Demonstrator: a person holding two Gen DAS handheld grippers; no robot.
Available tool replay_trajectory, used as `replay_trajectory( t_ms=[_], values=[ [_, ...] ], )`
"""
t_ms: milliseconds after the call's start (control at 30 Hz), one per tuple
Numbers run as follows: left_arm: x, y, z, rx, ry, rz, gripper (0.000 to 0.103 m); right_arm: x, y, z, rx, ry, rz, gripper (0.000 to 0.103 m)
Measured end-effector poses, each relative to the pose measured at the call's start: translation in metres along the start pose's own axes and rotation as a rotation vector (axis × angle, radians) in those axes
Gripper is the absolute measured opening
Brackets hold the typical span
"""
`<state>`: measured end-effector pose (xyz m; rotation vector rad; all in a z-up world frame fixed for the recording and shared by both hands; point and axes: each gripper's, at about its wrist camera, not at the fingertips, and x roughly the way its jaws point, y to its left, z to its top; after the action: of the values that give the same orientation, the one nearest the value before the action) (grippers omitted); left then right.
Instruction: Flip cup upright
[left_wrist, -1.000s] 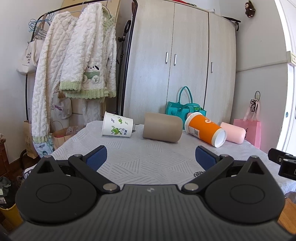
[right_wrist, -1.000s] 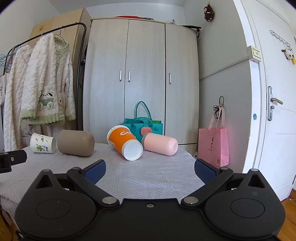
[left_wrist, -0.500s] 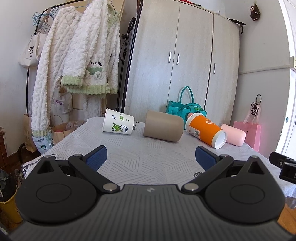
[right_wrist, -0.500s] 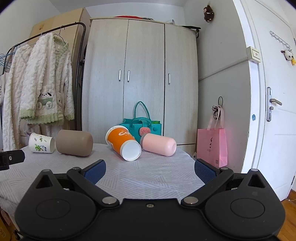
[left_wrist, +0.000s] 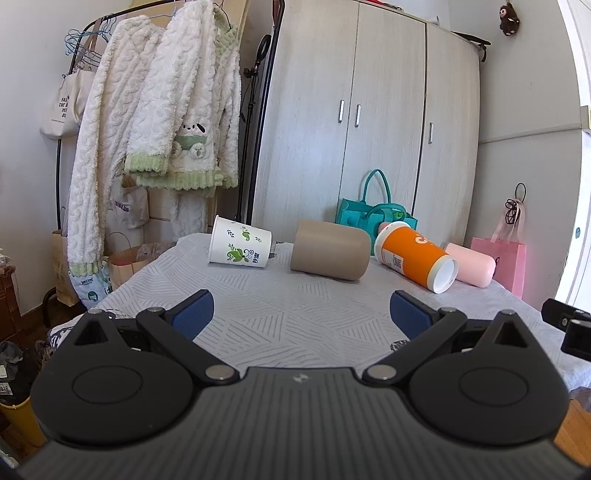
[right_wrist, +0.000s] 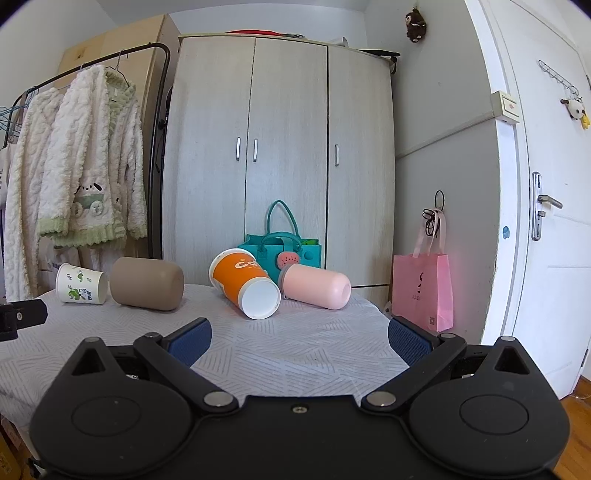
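Several cups lie on their sides along the far edge of a table with a white patterned cloth (left_wrist: 295, 310). From left: a white paper cup with green leaves (left_wrist: 239, 242) (right_wrist: 82, 283), a tan cup (left_wrist: 330, 250) (right_wrist: 147, 278), an orange cup (left_wrist: 415, 253) (right_wrist: 244, 282), a pink cup (left_wrist: 470, 264) (right_wrist: 316, 286). My left gripper (left_wrist: 302, 312) is open and empty, over the near part of the table, well short of the cups. My right gripper (right_wrist: 299, 335) is open and empty, facing the orange and pink cups from a distance.
A teal bag (right_wrist: 283, 251) stands behind the cups, before a wardrobe (right_wrist: 284, 147). A clothes rack with fleece jackets (left_wrist: 166, 122) stands left. A pink bag (right_wrist: 424, 291) hangs right, by a white door (right_wrist: 546, 221). The other gripper shows at each view's edge (left_wrist: 569, 326).
The left gripper has moved forward and turned slightly, so the cups look closer and lower. The right gripper has barely shifted. Both stay open.
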<state>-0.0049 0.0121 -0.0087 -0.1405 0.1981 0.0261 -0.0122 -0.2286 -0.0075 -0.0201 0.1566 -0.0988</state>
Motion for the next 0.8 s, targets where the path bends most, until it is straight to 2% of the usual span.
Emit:
replay_trajectory(
  t_ms=[567,667,800],
  values=[
    [-0.003,0.000,0.001,-0.023,0.051,-0.013,0.103,-0.001,-0.001,0.002,0.000,0.011,-0.015,0.103],
    [-0.002,-0.001,0.005,-0.027,0.083,-0.018,0.103,0.000,-0.002,0.004,-0.001,0.023,-0.006,0.103],
    [0.004,-0.010,0.014,0.001,0.167,0.001,0.103,0.004,-0.005,0.009,0.006,0.051,0.023,0.103]
  ],
)
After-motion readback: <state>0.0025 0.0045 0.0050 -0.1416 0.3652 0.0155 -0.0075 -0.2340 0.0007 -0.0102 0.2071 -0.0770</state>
